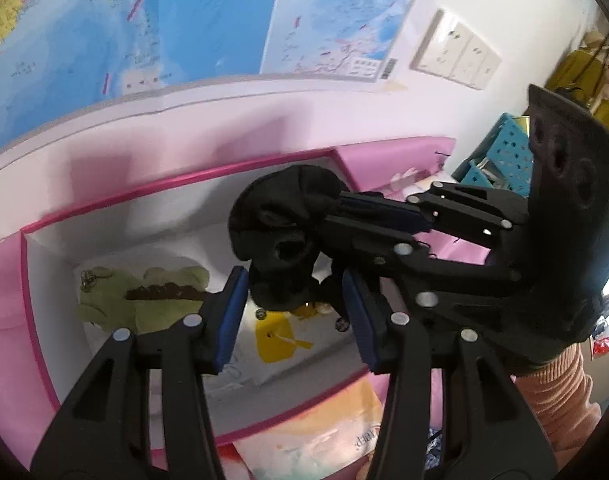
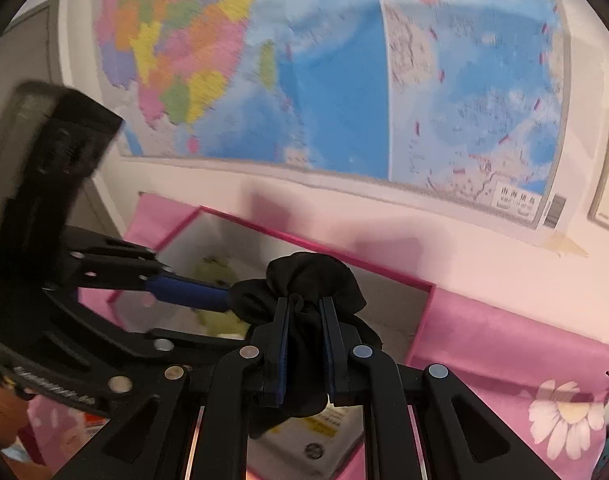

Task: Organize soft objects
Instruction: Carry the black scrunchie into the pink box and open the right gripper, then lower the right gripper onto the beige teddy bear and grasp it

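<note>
A bunched black cloth (image 1: 278, 236) hangs over an open pink box (image 1: 28, 320). My right gripper (image 2: 304, 312) is shut on the black cloth (image 2: 312, 280) and comes in from the right in the left wrist view (image 1: 344, 208). My left gripper (image 1: 294, 286) is open, its blue pads either side of the cloth's lower part, not pressing it. It shows from the left in the right wrist view (image 2: 224, 300). A green plush frog (image 1: 140, 292) lies on the box floor.
A white packet with a yellow print (image 1: 276, 340) lies in the box. Wall maps (image 2: 344, 80) hang behind. A pink flowered cloth (image 2: 524, 360) lies right of the box. Teal baskets (image 1: 500, 156) stand at the right. A printed bag (image 1: 324, 436) lies in front.
</note>
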